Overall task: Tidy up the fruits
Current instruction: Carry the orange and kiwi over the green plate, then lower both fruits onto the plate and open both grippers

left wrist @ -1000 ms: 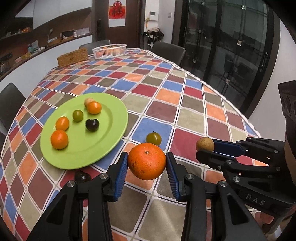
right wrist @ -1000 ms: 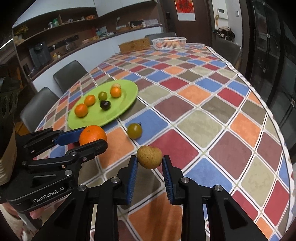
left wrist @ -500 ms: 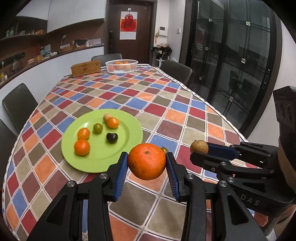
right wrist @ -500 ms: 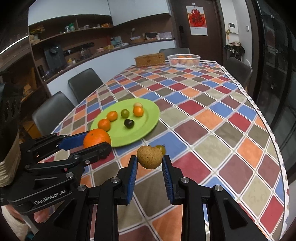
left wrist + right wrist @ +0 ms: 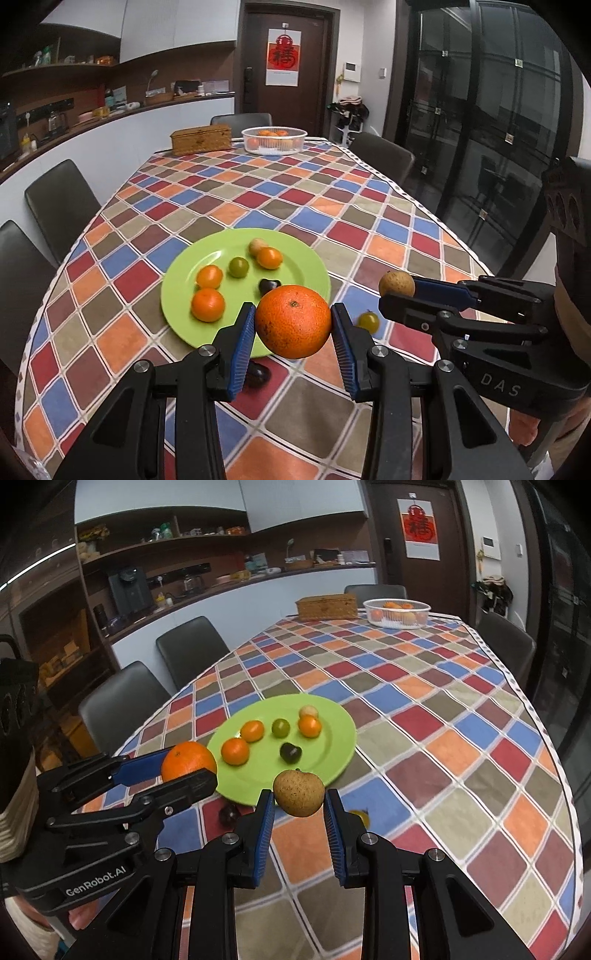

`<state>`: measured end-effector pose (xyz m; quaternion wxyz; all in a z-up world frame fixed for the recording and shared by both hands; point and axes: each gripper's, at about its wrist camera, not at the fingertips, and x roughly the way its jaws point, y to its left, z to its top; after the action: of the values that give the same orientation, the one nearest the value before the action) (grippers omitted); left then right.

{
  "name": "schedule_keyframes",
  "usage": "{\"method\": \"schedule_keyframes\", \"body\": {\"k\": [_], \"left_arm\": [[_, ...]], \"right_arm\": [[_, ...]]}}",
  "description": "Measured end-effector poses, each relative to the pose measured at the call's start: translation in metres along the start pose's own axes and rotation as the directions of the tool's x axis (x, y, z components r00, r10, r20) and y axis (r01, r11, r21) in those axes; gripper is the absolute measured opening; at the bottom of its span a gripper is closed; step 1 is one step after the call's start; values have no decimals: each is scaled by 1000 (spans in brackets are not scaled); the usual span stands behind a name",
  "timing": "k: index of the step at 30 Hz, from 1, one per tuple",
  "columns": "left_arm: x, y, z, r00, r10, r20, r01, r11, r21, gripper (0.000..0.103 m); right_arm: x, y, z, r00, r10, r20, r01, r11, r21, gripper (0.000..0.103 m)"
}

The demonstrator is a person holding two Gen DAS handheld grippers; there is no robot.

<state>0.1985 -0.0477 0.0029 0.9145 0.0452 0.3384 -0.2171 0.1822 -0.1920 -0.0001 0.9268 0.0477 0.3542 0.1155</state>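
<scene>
My left gripper is shut on a large orange and holds it above the table, near the front edge of a green plate. My right gripper is shut on a brown pear, held up beside the left one. The plate carries several small fruits: oranges, a green one, a dark plum. A green-yellow fruit and a dark plum lie on the cloth near the plate.
The checkered tablecloth covers a long table. A white basket of fruit and a wicker box stand at the far end. Dark chairs line the sides. Glass doors are to the right.
Both grippers have risen and tilted up with their fruits. The plate now sits further ahead and more of the room shows.
</scene>
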Motion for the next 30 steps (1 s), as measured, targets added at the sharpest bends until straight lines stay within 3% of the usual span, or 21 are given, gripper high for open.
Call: {"method": "schedule_keyframes", "body": {"k": [8,19,30], "left_arm": [[16,21,6,999,33,-8,-33,999,-22,40],[51,44,12,997,4,-71,-9,997,-70,40],[77,53,11,991,6,-130,-15,997,-72,41]], "right_arm": [[34,2,18,998,30,-47,-30,1000,-5,29],[83,-5,33,990,68,-125,-67,998,16,29],[113,-8,34,981,55,-186,-53,999,12,29]]}}
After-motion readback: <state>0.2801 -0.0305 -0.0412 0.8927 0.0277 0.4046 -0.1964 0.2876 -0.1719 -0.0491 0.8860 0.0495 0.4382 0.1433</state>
